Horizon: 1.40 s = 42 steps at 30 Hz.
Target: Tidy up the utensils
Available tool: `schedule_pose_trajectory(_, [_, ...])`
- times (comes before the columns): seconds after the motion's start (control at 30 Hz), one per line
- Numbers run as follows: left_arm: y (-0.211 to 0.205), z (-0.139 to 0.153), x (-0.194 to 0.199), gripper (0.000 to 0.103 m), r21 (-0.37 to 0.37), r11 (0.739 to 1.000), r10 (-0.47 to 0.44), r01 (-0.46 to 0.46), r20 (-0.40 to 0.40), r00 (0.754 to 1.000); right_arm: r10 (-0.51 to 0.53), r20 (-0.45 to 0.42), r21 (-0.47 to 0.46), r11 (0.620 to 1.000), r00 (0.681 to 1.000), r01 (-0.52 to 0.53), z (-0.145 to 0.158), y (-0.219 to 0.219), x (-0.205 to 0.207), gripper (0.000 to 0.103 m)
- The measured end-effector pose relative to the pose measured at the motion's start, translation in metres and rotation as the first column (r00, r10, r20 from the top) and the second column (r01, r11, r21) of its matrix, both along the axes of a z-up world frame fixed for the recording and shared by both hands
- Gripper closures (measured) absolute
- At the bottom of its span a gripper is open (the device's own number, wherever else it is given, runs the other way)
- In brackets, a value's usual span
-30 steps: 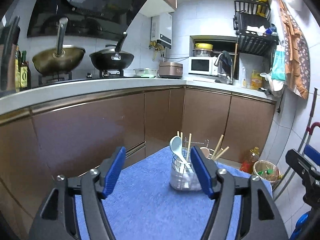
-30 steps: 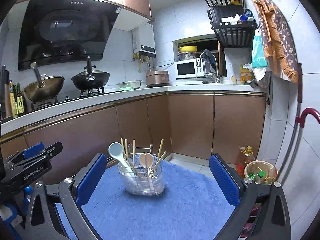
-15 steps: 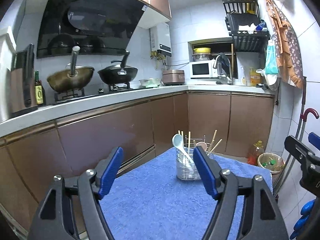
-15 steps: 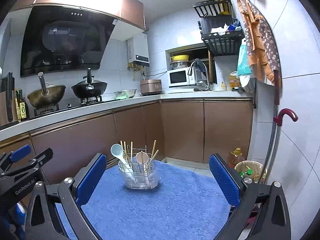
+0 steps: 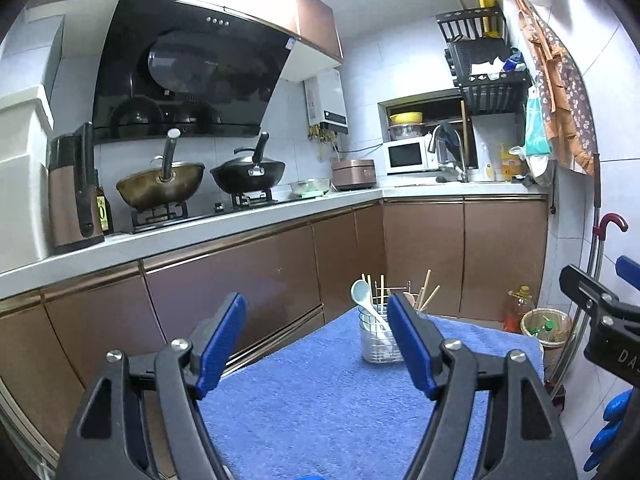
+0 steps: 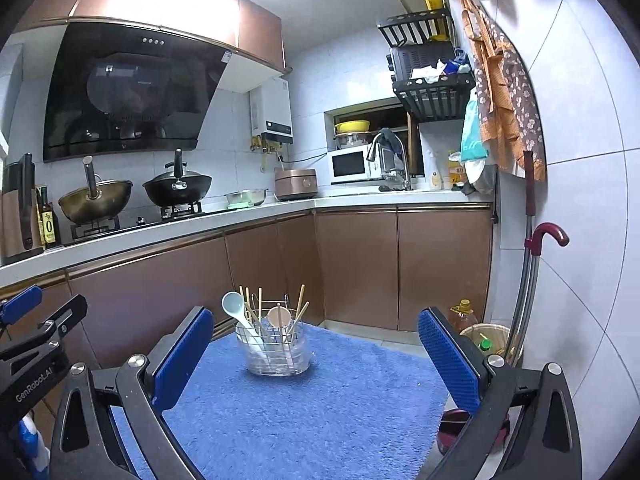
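hovering grippers, utensils standing in the holder

hanging above the near part of a blue fluffy towel point(image 6: 320, 408), the right gripper point(image 6: 316, 356) has its blue-padded jaws spread wide with nothing between them. the clear plastic utensil holder with a wire frame point(image 6: 280, 354) stands on the towel farther off, well apart from the jaws and, in the right wrist view, in the gap between them, closer to the left finger. it holds a pale blue-white ladle-shaped spoon point(image 6: 236, 310) leaning left, a beige round-bowled spoon point(image 6: 278, 318) upright near the middle, and several thin wooden chopsticks point(image 6: 300, 304) fanning out at the top.

the left gripper point(image 5: 316, 340) is also open, its jaws holding nothing. in the left wrist view the same holder point(image 5: 378, 344) sits at the far right part of the towel point(image 5: 320, 400), just behind the right finger's blue pad, which covers part of its right side; the pale spoon point(image 5: 362, 294) shows above the rim to the left of that pad. whether the pad touches the holder cannot be told, though it looks nearer to the camera.

each gripper shows at the edge of the other's view. beyond the towel run brown cabinet doors point(image 6: 360, 264) under a white counter, with two dark woks point(image 6: 176, 188) on the stove at far left.
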<state>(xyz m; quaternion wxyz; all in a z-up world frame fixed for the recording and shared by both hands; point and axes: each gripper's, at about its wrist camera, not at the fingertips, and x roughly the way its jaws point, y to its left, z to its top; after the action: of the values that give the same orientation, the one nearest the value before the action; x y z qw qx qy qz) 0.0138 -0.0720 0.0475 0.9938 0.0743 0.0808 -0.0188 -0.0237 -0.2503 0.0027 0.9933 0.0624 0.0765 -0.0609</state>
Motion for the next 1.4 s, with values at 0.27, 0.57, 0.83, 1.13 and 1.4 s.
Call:
schedule_pose_trajectory(0.27, [0.008,0.002,-0.013,0.031,0.002,1.000,0.016,-0.016,0.030,0.999,0.010,0.018,-0.028,1.000,1.000,-0.009,0.004,0.012,-0.012,0.000])
schedule_pose_trajectory(0.57, [0.012,0.001,-0.018,0.031,-0.010,1.000,0.029,-0.029,0.031,0.999,0.002,0.017,-0.043,0.999,1.000,-0.002,0.006,0.018,-0.017,0.000])
schedule_pose_trajectory(0.83, [0.020,0.001,-0.024,0.031,-0.030,0.998,0.049,-0.048,0.045,0.998,-0.023,0.017,-0.049,0.999,1.000,0.024,0.006,0.017,-0.024,0.000])
schedule_pose_trajectory(1.13, [0.022,-0.002,-0.027,0.031,-0.034,0.998,0.062,-0.060,0.045,0.997,-0.054,0.022,-0.065,0.996,0.998,0.055,0.005,0.015,-0.029,0.000])
schedule_pose_trajectory(1.4, [0.023,-0.002,-0.026,0.031,-0.044,0.997,0.068,-0.067,0.040,0.997,-0.059,0.010,-0.054,0.997,0.998,0.060,0.002,0.011,-0.026,0.000])
